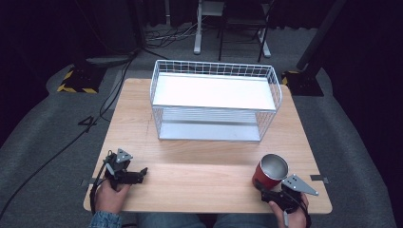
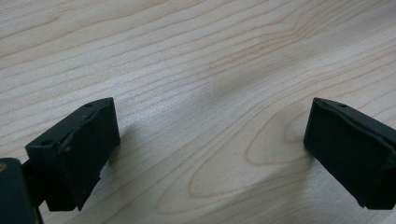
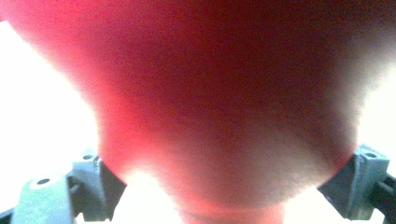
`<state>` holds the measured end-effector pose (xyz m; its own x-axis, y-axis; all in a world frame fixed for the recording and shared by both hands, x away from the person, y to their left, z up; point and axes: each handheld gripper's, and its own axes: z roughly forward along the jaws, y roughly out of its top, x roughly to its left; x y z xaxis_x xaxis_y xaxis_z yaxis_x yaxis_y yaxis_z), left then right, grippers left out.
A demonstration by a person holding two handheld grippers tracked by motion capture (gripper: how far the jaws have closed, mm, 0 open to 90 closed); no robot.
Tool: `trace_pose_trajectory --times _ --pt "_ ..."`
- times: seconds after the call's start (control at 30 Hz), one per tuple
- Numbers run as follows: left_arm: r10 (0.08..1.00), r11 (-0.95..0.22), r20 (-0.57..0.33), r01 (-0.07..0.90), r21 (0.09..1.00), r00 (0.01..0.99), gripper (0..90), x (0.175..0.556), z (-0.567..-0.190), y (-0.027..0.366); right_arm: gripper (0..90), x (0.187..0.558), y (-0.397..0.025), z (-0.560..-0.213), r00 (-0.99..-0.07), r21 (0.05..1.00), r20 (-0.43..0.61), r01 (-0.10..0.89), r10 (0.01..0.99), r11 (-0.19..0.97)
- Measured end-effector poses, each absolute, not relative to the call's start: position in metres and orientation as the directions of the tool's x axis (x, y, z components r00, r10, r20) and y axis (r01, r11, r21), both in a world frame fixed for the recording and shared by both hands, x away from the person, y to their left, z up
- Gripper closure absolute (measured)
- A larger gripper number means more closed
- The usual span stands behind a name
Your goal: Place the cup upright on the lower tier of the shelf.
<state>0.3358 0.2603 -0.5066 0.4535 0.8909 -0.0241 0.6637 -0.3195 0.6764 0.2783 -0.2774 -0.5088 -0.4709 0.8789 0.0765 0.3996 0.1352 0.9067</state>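
A red cup [image 1: 269, 171] with a shiny metal inside stands tilted near the table's front right corner. My right gripper [image 1: 266, 186] is shut on its lower wall from the near side. In the right gripper view the cup's red wall [image 3: 210, 93] is a close blur that spans the whole gap, and both jaws press against its sides. My left gripper [image 1: 141, 173] rests low over the wooden table [image 1: 199, 166] at the front left, pointing right. Its jaws stand wide apart with only bare wood between them [image 2: 210, 149].
A white wire basket [image 1: 215, 76] with a white shelf on top stands at the back middle of the table, its open side facing me. Cables run over the grey floor at left. A chair and a desk leg stand behind.
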Motion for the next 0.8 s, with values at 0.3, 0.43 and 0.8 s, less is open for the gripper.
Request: trace_pose_trajectory --times 0.3,0.43,0.8 --pt "0.891 -0.320 -0.024 0.663 0.677 0.454 3.8 0.336 -0.507 0.260 16.6 0.275 -0.275 -0.509 -0.468 0.915 0.034 0.370 0.883 0.161" --pt "0.891 -0.320 -0.024 0.663 0.677 0.454 3.8 0.336 -0.507 0.260 16.6 0.275 -0.274 -0.509 -0.468 0.917 0.025 0.363 0.884 0.166" --pt "0.891 -0.319 -0.024 0.663 0.677 0.454 3.8 0.336 -0.507 0.260 16.6 0.273 -0.274 -0.498 -0.472 0.929 -0.023 0.316 0.881 0.193"
